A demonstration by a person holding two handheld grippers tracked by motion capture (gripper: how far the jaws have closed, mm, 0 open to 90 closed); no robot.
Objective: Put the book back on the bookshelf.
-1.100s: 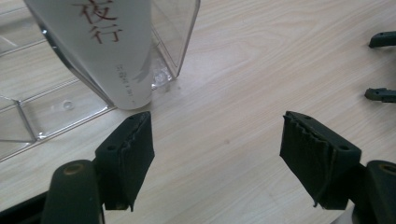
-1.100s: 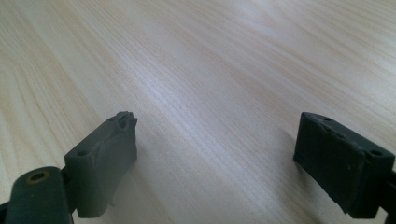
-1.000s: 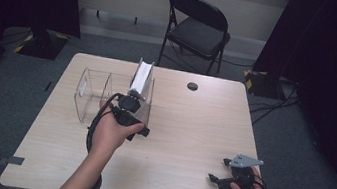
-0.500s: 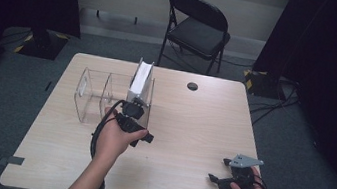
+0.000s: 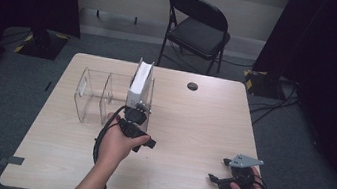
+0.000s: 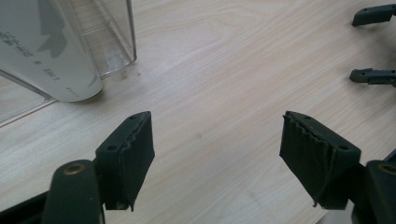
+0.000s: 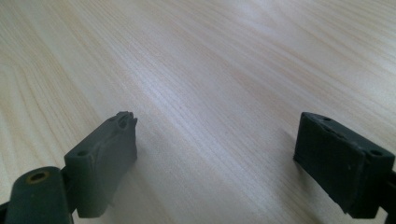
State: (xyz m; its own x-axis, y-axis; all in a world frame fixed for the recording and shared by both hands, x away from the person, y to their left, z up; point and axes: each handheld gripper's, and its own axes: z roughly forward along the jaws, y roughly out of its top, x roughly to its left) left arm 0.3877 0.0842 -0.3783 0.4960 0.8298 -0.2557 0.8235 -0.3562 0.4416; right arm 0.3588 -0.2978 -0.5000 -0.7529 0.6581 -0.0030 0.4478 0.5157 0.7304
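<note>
Since the earlier frame the left tool (image 5: 140, 116) has been drawing back toward the near edge and sinking a little, away from the white book (image 5: 140, 81), while the right tool (image 5: 218, 179) is sitting where it was. Nearest, at the near right corner of the surface (image 5: 202, 125), the right tool is resting low with its jaws standing wide and only bare wood between them; in the right gripper view the right tool (image 7: 212, 140) is holding nothing. Farther in, around the middle of the surface, the left tool is pointing toward the far edge, its jaws partly spread and empty. In the left gripper view the left tool (image 6: 217, 140) is hovering over wood, with the book (image 6: 46, 51) apart from it, ahead and off to one side. Beyond it, the book is standing upright in the right end compartment of the clear organizer (image 5: 93, 94), which is sitting toward the far left. A small black disc (image 5: 192, 86) is lying near the far edge.
</note>
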